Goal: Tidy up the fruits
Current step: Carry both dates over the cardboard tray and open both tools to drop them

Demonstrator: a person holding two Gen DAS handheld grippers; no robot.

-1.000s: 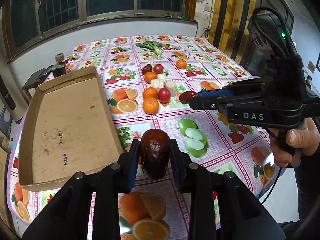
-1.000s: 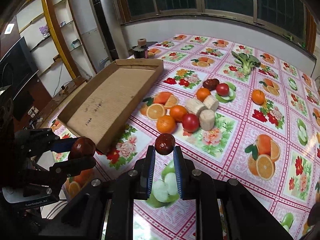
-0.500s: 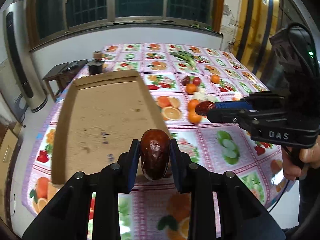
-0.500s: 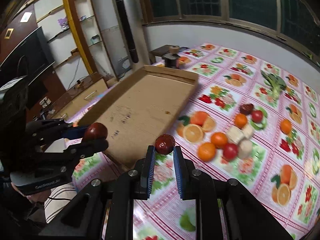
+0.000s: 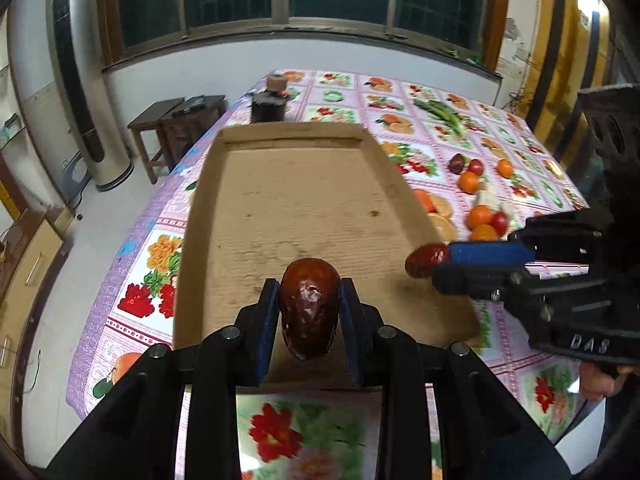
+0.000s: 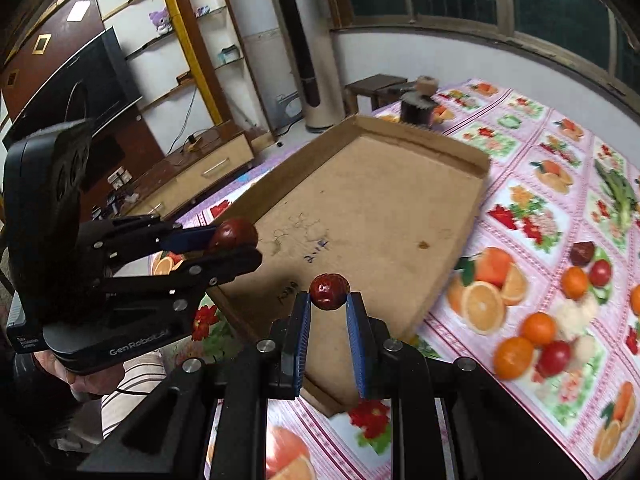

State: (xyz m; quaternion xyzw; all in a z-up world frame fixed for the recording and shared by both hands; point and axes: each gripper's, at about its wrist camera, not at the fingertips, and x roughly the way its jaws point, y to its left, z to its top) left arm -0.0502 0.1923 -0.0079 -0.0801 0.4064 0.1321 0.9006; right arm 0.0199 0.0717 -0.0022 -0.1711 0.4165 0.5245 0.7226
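The left gripper (image 5: 309, 304) is clamped on a large dark red date (image 5: 309, 307), its blue pads (image 5: 267, 322) pressed against both flanks of the fruit, and it hangs over the near end of the shallow cardboard tray (image 5: 208, 184), which lies bare inside apart from some pen marks. Seen from the left wrist, the right gripper (image 5: 434, 262) comes in at about three o'clock, its tip over the tray's right edge, with a smaller date (image 5: 425, 259) pinched at the very end of its fingers. From the right wrist the same small date (image 6: 329, 291) sits between that gripper's blue pads (image 6: 301, 330), squeezed at the tips only (most of the fruit pokes out beyond them), and the left gripper (image 6: 236, 240) shows at nine o'clock holding its own date (image 6: 234, 232) above the tray's left rim (image 6: 280, 172). The remaining fruit pile (image 6: 536, 340), oranges and red fruits with some pale chunks, lies on the flowered tablecloth (image 6: 532, 184) at three to four o'clock from the right gripper, well apart from the tray. A bunch of green stalks (image 5: 442, 114) lies farther off at one o'clock in the left view, and a dark tape holder (image 5: 269, 102) stands just beyond the tray's far end at twelve
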